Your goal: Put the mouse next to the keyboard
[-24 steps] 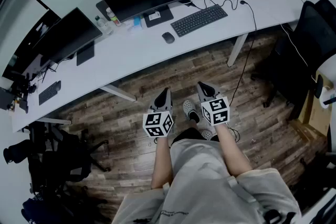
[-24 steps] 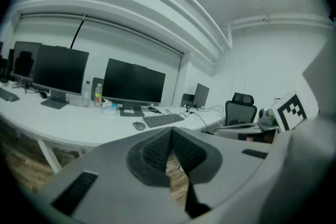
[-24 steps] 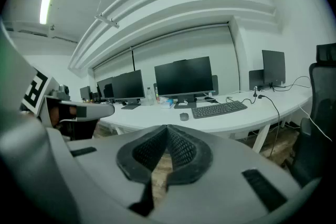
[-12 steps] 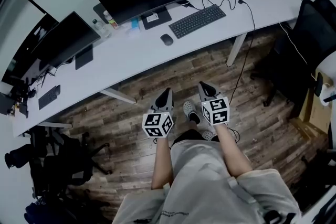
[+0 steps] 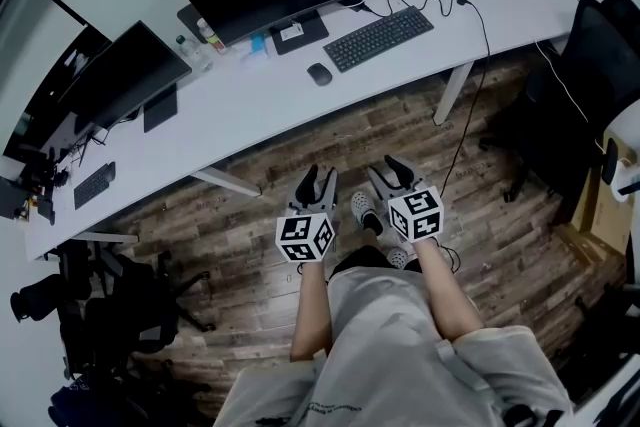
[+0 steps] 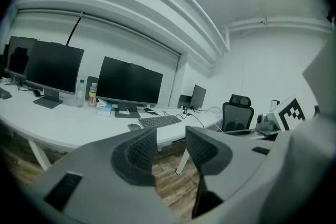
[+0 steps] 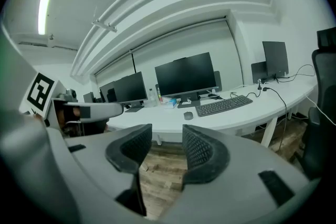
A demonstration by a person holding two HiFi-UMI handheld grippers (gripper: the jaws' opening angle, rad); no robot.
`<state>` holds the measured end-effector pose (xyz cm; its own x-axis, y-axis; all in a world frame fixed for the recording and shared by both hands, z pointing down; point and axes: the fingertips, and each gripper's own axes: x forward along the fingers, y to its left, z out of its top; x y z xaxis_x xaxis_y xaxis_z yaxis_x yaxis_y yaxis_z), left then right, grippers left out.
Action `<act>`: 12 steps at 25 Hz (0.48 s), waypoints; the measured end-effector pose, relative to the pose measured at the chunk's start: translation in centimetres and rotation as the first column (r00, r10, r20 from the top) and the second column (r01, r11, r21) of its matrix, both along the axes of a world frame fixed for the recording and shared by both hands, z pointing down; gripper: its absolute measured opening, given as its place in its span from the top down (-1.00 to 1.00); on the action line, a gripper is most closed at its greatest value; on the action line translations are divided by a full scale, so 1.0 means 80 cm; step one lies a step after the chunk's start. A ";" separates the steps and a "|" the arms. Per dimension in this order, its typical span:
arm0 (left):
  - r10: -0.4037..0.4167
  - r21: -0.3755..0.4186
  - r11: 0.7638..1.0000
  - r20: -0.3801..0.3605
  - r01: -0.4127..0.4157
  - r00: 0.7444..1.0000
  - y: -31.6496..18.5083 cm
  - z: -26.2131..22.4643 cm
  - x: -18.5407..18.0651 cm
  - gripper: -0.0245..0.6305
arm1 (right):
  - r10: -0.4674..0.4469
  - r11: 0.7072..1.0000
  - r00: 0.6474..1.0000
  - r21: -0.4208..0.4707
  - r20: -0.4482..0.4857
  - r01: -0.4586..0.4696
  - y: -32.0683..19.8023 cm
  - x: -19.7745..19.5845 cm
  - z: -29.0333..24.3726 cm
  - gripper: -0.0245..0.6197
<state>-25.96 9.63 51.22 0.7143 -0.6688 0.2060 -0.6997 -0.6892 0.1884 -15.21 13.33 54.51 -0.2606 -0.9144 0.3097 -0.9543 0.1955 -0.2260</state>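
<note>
Head view puts the mouse (image 5: 320, 73) on the long white bench (image 5: 250, 105), toward its front edge. It sits just off the left end of the keyboard (image 5: 380, 38) and does not touch it. It is a small, dark, low dome. I judge it to be light and rigid, with a smooth plastic shell that could slip out of a pinch on its curved top. The safer hold is probably low across its two long flanks, where the ribbed pads can bite. The keyboard is a flat black slab with a trailing cable. The left gripper (image 5: 318, 180) and right gripper (image 5: 388, 169) hang over the plank floor, well apart from the bench. Their jaws have just been opening and stand apart with nothing between them.
</note>
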 end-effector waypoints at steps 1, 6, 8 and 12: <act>-0.001 0.002 1.000 -0.002 0.001 1.000 0.000 -0.001 0.001 0.39 | -0.003 1.000 1.000 0.002 0.009 0.003 0.000 0.000 0.000 0.32; 0.001 -0.002 1.000 -0.006 -0.001 1.000 0.001 0.004 0.001 0.39 | -0.005 1.000 1.000 -0.019 0.024 0.005 -0.002 0.005 0.009 0.24; -0.010 -0.005 1.000 -0.001 0.010 1.000 -0.002 0.007 -0.002 0.40 | -0.006 1.000 1.000 -0.027 0.025 0.007 -0.004 0.006 0.014 0.23; -0.041 -0.010 0.999 0.005 0.041 0.999 -0.011 0.010 -0.008 0.40 | -0.010 0.999 1.000 -0.037 0.026 0.011 -0.014 0.009 0.020 0.23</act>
<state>-26.63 8.78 52.02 0.6854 -0.6954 0.2162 -0.7282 -0.6582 0.1911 -14.48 12.23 56.08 -0.2786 -0.8994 0.3368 -0.9459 0.1963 -0.2583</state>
